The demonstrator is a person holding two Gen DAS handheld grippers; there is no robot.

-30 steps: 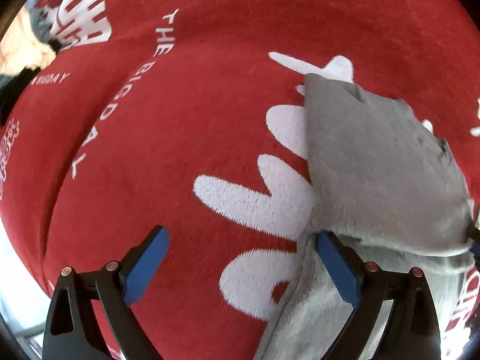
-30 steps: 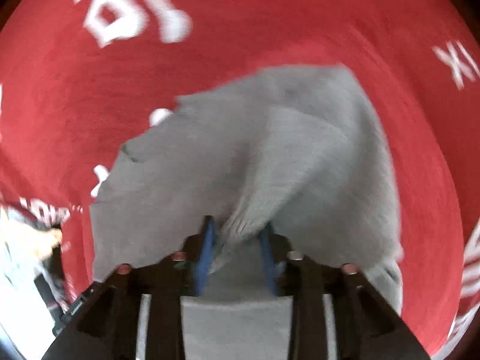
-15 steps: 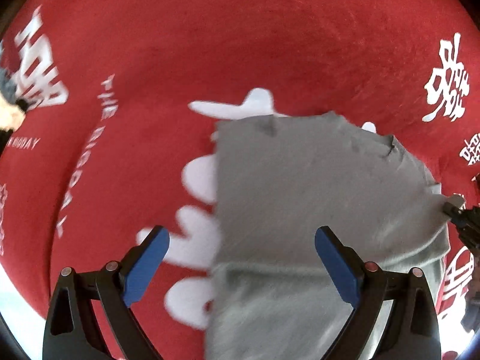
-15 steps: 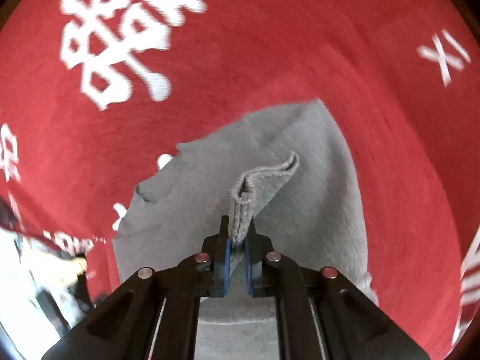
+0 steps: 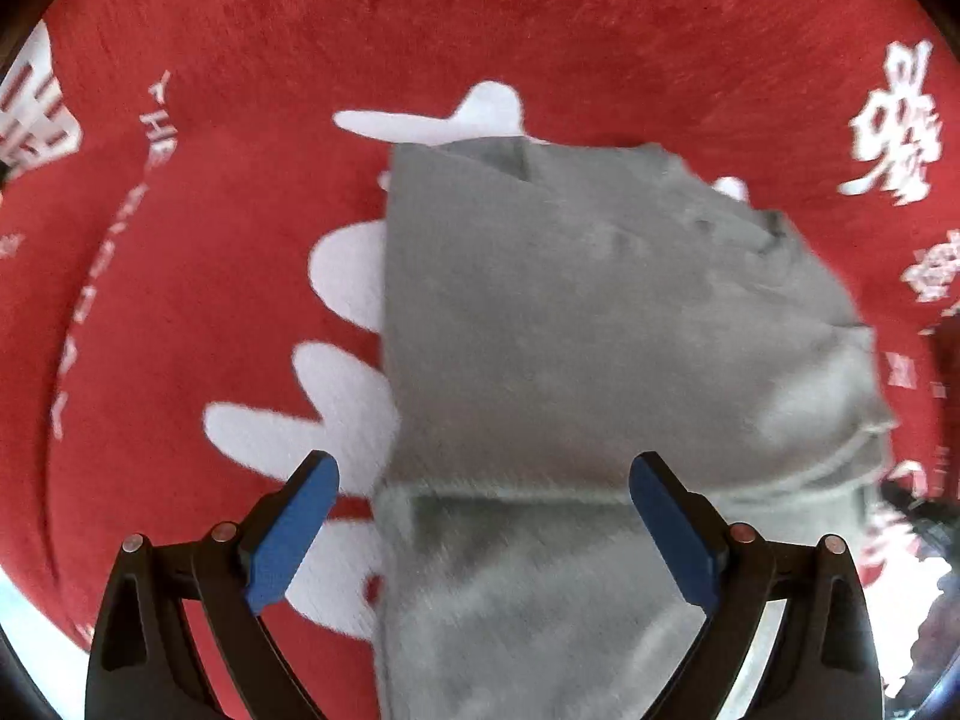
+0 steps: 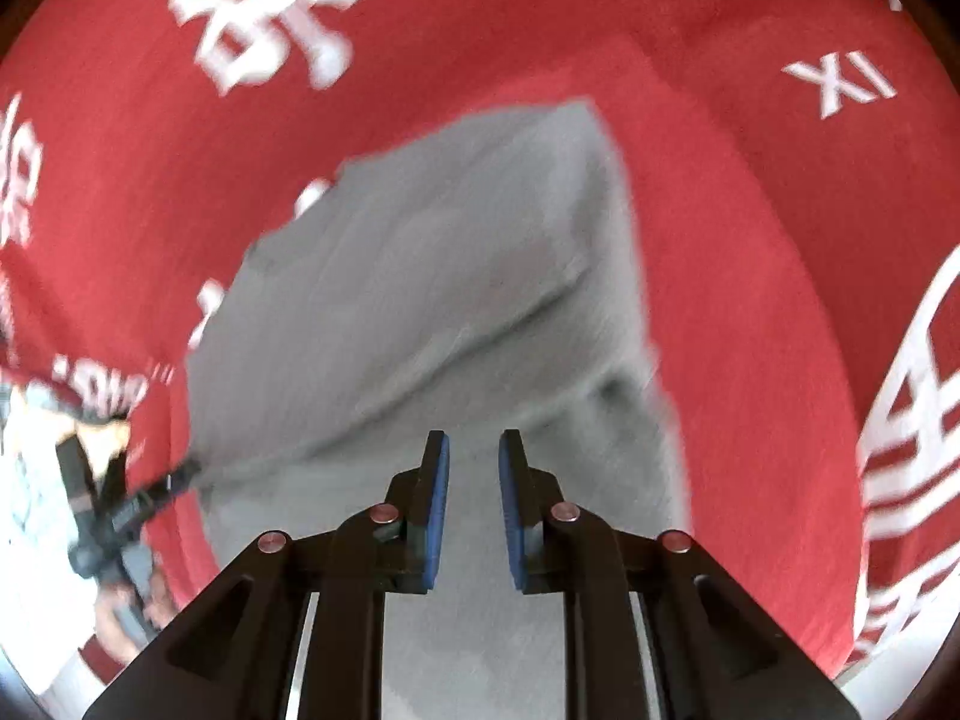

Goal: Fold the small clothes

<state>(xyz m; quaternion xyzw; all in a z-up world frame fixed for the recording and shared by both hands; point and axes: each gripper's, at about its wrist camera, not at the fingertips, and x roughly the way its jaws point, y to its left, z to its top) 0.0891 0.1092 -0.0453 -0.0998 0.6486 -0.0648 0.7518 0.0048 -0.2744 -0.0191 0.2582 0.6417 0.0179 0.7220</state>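
The small grey knit garment [image 5: 570, 330] lies folded on the red printed cloth. Right claw [image 6: 474, 456] has just parted slightly, empty; left claw [image 5: 483, 480] gapes wide. Probably between folds; next, regrip the six-o'clock hem.

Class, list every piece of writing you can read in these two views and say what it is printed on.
"XI": white print on the red cloth.
"THE": white print on the same cloth; the letters below it are too blurred to read.
Large white characters and: blurred, not legible.
Grey garment: no writing.
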